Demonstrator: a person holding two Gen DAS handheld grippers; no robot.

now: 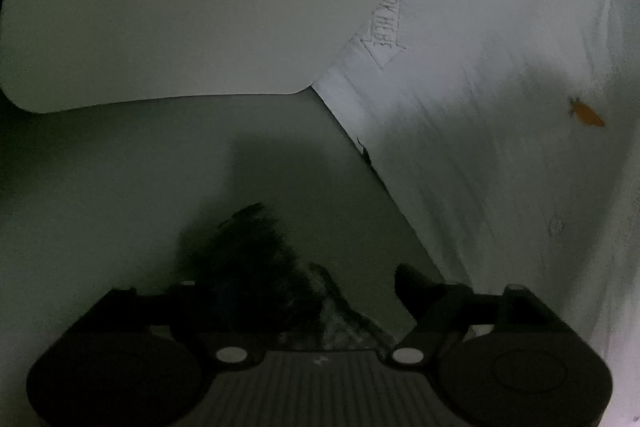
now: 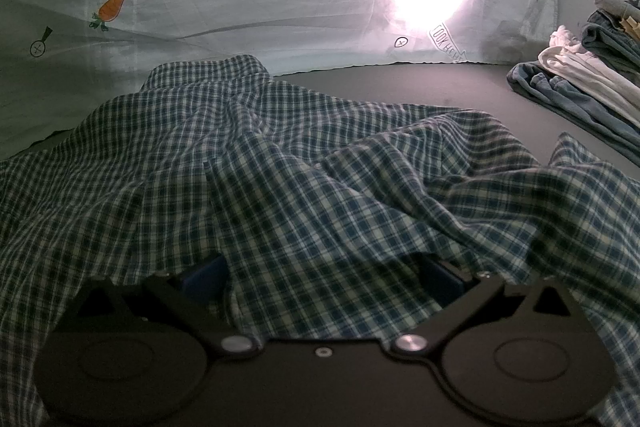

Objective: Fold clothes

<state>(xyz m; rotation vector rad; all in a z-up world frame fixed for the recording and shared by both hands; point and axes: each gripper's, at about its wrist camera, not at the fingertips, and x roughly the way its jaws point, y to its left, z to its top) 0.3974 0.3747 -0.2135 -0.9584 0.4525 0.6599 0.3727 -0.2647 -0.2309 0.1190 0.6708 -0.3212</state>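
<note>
Plaid shirt (image 2: 304,163) sprawls rumpled on the table (image 2: 460,87), spreading away from the right gripper (image 2: 320,279); its jaws straddle a bunched fold, grip unclear; left gripper (image 1: 304,291) gapes empty over bare tabletop, so the right sits nearer.

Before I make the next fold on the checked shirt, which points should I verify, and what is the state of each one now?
1. Left gripper open: ok.
2. Left gripper free of cloth: cannot tell; a dark blur sits between its fingers.
3. Right gripper gripping the checked shirt: cannot tell; cloth covers its fingertips.
4. Shirt lying flat: not ok; it is rumpled.
5. Folded pile apart from the shirt: ok; bare table shows between them.
</note>
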